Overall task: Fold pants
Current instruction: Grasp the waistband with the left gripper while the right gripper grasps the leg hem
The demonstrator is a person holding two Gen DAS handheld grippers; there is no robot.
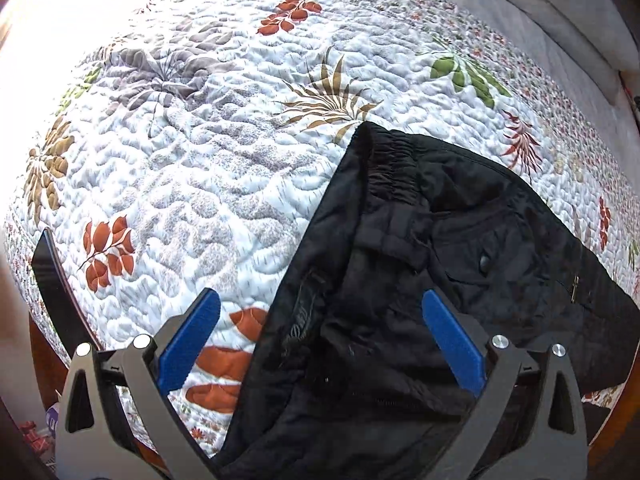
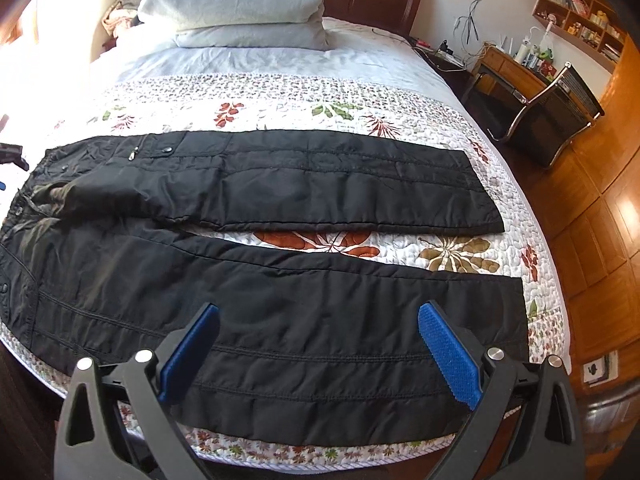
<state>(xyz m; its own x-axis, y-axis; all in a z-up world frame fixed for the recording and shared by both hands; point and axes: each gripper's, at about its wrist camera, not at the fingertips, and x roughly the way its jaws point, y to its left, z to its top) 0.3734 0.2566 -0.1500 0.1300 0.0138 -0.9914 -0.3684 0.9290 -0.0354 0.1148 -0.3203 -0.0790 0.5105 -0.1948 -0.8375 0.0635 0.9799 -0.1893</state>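
Observation:
Black pants (image 2: 248, 184) lie flat across the quilted bed, both legs spread apart and running to the right, waist at the left. The left wrist view shows the waistband end (image 1: 420, 248) with its elastic and a snap button. My left gripper (image 1: 320, 312) is open, hovering over the waist's near corner, touching nothing. My right gripper (image 2: 318, 328) is open above the near leg (image 2: 304, 312), around its middle, with nothing between its blue pads.
A white floral quilt (image 1: 208, 168) covers the bed. Folded grey bedding and pillows (image 2: 240, 4) are stacked at the headboard. A desk and chair (image 2: 556, 116) stand on the wooden floor to the right. The bed's near edge (image 2: 304, 456) is just below the near leg.

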